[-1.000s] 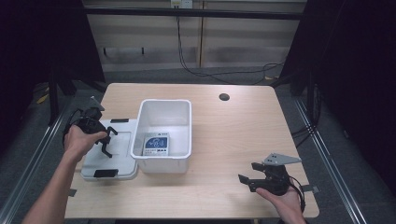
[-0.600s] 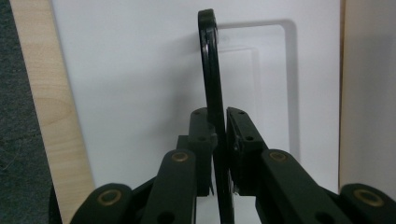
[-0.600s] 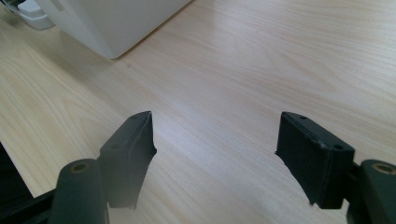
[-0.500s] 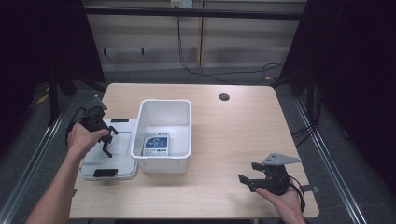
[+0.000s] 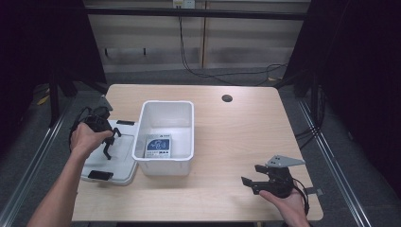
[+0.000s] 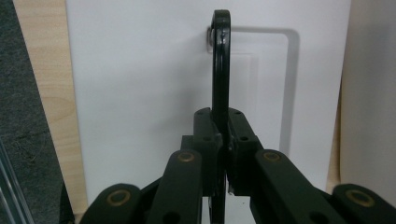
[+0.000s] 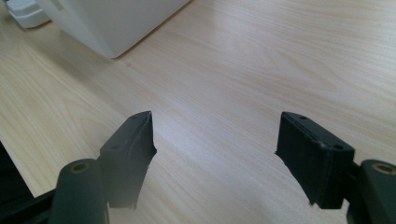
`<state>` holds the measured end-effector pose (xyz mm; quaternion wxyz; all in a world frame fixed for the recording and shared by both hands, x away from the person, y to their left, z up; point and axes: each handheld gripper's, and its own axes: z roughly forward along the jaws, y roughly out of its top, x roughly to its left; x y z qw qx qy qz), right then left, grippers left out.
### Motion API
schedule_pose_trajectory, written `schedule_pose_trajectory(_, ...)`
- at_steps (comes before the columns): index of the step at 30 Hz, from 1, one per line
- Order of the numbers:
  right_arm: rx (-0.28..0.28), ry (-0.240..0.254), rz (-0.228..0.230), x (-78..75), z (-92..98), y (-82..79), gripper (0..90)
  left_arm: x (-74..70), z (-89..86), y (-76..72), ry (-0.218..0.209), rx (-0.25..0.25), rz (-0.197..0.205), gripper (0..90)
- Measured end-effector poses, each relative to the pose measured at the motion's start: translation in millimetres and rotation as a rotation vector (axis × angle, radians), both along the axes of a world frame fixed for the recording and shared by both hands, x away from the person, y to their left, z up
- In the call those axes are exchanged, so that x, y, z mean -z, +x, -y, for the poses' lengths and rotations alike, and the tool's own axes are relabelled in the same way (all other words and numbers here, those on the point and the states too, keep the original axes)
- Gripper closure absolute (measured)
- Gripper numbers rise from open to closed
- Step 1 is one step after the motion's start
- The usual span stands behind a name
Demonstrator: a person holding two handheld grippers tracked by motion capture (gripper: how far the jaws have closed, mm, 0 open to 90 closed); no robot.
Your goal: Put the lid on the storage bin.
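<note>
1. Left gripper (image 5: 109, 143) — centre left of the high view, over the lid (image 5: 124, 150); jaws just been closing, now clamped on a thin black clip (image 6: 221, 70) that stands upright between the pads in the left gripper view.
2. Clip — runs from the pads up to the top centre of that view; rounded tip at the lid's raised panel edge, contact there unclear.
3. Lid — white, flat on the table (image 5: 236, 142), touching the left wall of the bin (image 5: 166, 106); black latch (image 5: 100, 175) at its lower end.
4. Bin — white, open, centre of the high view; a printed card (image 5: 158, 144) on its floor.
5. Right gripper (image 5: 252, 181) — lower right of the high view, low over bare wood; jaws apart, nothing between them.
6. Step in hand, as judged — grip on the clip just secured.
7. Next move, as judged — lift clear of the lid without twisting the thin clip in the pads; destination not evident.
</note>
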<state>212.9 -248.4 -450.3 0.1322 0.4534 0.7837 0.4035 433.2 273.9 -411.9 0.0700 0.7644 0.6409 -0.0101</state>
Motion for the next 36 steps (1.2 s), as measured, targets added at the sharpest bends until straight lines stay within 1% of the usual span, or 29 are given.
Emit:
schedule_pose_trajectory(2, 0.0, 0.001, -0.001, 0.1, -0.1, 0.3, 27.1, -2.9, -0.4, -0.6, 0.006, -0.004, 0.005, 84.9)
schedule_pose_trajectory(3, 0.0, 0.001, -0.001, 0.2, -0.1, 0.4, 27.2, -5.1, -0.8, -0.5, 0.009, 0.006, -0.006, 84.8)
schedule_pose_trajectory(4, -0.003, 0.0, 0.0, 0.3, -0.2, 0.5, 27.1, -6.3, -0.5, -1.0, 0.01, 0.009, -0.006, 84.9)
schedule_pose_trajectory(6, -0.007, 0.003, -0.002, 0.4, -0.4, 0.5, 27.0, -9.6, -0.4, -1.9, 0.016, 0.012, 0.004, 84.9)
schedule_pose_trajectory(7, -0.007, 0.004, -0.002, 0.5, -0.5, 0.6, 26.9, -13.0, -0.9, -2.3, 0.014, 0.016, -0.004, 84.8)
schedule_pose_trajectory(10, -0.007, 0.004, -0.005, 0.6, -0.5, 0.8, 26.7, -18.5, -0.1, -3.5, 0.012, 0.005, 0.003, 84.9)
schedule_pose_trajectory(13, -0.008, 0.003, -0.004, 0.5, -0.5, 0.4, 26.8, -24.5, -0.9, -4.6, 0.015, 0.018, -0.006, 84.9)
schedule_pose_trajectory(14, -0.008, 0.004, -0.004, 0.5, -0.5, 0.5, 26.7, -25.4, -0.4, -5.4, 0.016, 0.008, 0.004, 84.9)
schedule_pose_trajectory(16, -0.008, 0.003, -0.007, 0.6, -0.7, 0.6, 26.7, -29.1, -2.1, -5.9, 0.022, 0.023, -0.003, 84.9)
schedule_pose_trajectory(19, -0.01, 0.001, -0.007, 0.7, -0.8, 0.6, 26.7, -32.7, -2.2, -8.0, 0.035, 0.015, 0.007, 84.9)
schedule_pose_trajectory(20, -0.009, 0.002, -0.009, 0.7, -0.9, 0.5, 26.7, -34.5, -3.5, -8.1, 0.048, 0.037, 0.003, 84.9)
schedule_pose_trajectory(22, -0.009, 0.002, -0.01, 0.8, -0.9, 0.7, 26.7, -36.4, -3.5, -9.3, 0.049, 0.037, 0.006, 84.9)
schedule_pose_trajectory(24, -0.009, 0.001, -0.011, 0.9, -1.1, 0.9, 26.7, -38.2, -5.2, -10.3, 0.041, 0.03, 0.013, 84.9)
schedule_pose_trajectory(27, -0.009, 0.001, -0.012, 0.9, -1.2, 0.7, 26.7, -40.9, -7.4, -10.7, 0.041, -0.002, 0.018, 84.8)
schedule_pose_trajectory(28, -0.008, 0.001, -0.013, 1.0, -1.1, 0.8, 26.7, -41.9, -8.3, -10.6, 0.041, -0.003, 0.021, 84.8)
schedule_pose_trajectory(30, -0.008, -0.001, -0.014, 1.2, -1.0, 1.0, 26.6, -44.8, -9.6, -10.2, 0.034, -0.008, 0.011, 84.9)
schedule_pose_trajectory(31, -0.009, -0.002, -0.013, 1.4, -1.0, 1.2, 26.4, -47.1, -9.8, -10.5, 0.038, -0.002, 0.014, 84.8)
schedule_pose_trajectory(32, -0.01, -0.002, -0.012, 1.4, -1.1, 1.1, 26.4, -48.6, -9.0, -11.0, 0.039, -0.008, 0.021, 84.8)
schedule_pose_trajectory(33, -0.01, -0.002, -0.011, 1.4, -1.1, 1.0, 26.4, -50.6, -9.3, -11.0, 0.041, 0.005, 0.02, 84.8)
schedule_pose_trajectory(35, -0.009, -0.001, -0.016, 1.3, -1.2, 1.0, 26.3, -54.4, -9.3, -11.8, 0.034, 0.002, 0.033, 84.8)
schedule_pose_trajectory(36, -0.008, -0.002, -0.016, 1.4, -1.2, 1.1, 26.4, -56.2, -9.6, -12.0, 0.035, 0.005, 0.029, 84.8)
